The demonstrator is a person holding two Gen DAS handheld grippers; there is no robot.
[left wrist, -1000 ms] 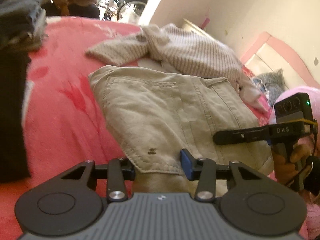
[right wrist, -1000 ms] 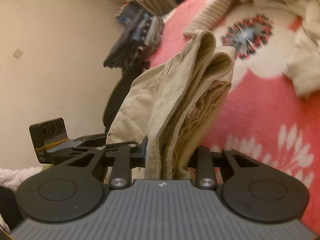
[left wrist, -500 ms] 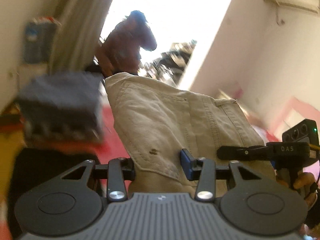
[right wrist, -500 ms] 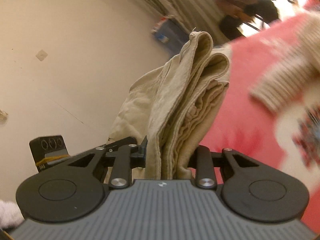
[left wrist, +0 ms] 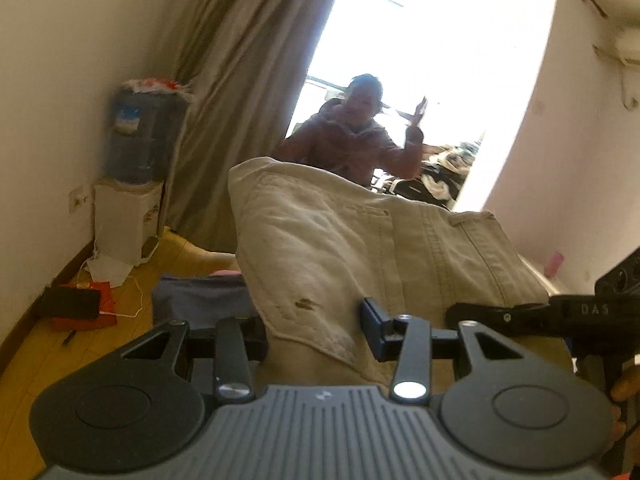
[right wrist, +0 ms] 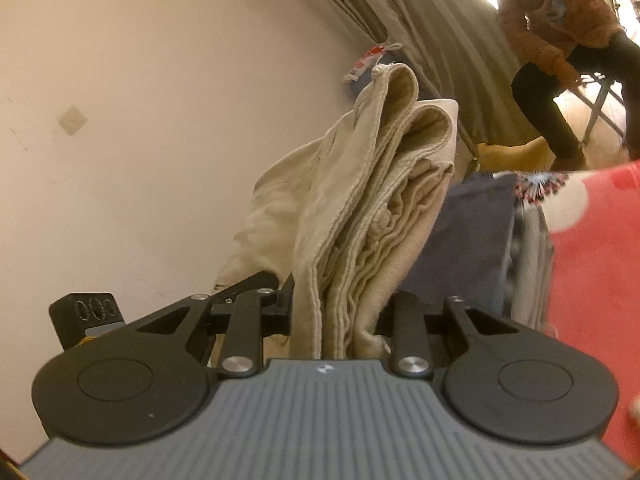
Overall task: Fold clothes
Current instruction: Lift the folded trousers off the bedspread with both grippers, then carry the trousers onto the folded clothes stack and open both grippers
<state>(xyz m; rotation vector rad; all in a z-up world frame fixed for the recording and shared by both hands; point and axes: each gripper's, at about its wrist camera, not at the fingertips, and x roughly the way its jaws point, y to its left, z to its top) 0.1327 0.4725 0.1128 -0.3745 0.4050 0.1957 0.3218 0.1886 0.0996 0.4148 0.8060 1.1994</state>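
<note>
Both claws carry one folded pair of beige trousers [left wrist: 360,248] lifted clear of the bed. The left claw [left wrist: 316,330] is clamped on the hem edge at its six o'clock, and the right claw [right wrist: 340,312] is clamped on the thick stacked layers, visible at four o'clock in the left view. Gripping two sides likely keeps the fold from springing open in transit. A stack of dark folded clothes [right wrist: 472,232] sits at three o'clock beside the red floral blanket [right wrist: 592,280], probably the destination. A seated person [left wrist: 356,140] is by the window.
</note>
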